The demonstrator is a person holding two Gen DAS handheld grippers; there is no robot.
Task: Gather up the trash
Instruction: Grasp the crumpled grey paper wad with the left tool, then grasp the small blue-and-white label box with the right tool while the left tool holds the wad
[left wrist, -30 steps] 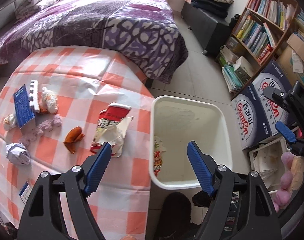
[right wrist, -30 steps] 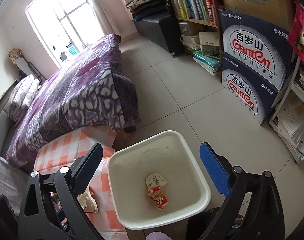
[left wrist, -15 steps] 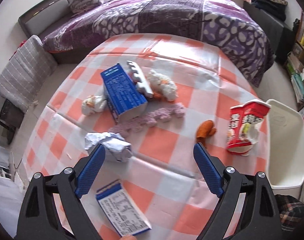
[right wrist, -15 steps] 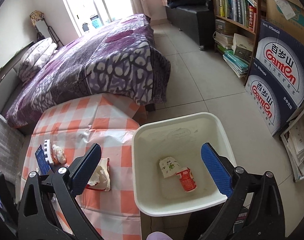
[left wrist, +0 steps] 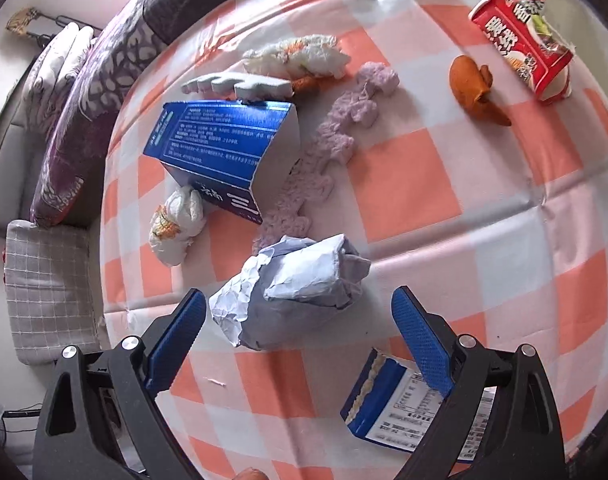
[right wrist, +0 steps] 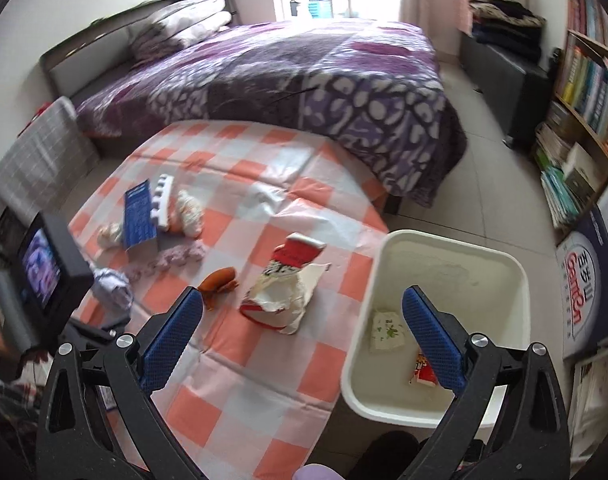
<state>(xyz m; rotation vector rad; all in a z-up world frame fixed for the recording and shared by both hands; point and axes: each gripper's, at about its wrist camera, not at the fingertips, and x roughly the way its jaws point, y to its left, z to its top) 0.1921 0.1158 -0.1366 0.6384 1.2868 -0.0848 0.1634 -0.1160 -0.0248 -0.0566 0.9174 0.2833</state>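
Left tongs (left wrist: 297, 338), just opening wide, nothing gripped, above crumpled paper (left wrist: 293, 290) on checkered counter (left wrist: 404, 184); right tongs (right wrist: 301, 334) wide, empty, between counter's red wrapper (right wrist: 287, 288) and white bin (right wrist: 450, 256), bed (right wrist: 304, 76) behind.

Water carton (right wrist: 584, 280): red Latin letters "Ganten", seen sideways at the right edge of the right wrist view; Chinese characters beside them are too cut off to read.
Red snack bag (left wrist: 522, 36): large white Chinese characters, not clear enough to read.
Big blue box (left wrist: 223, 148): rows of small white print, too fine to read.
Small blue box (left wrist: 400, 408): white label with a barcode and tiny print, unreadable.
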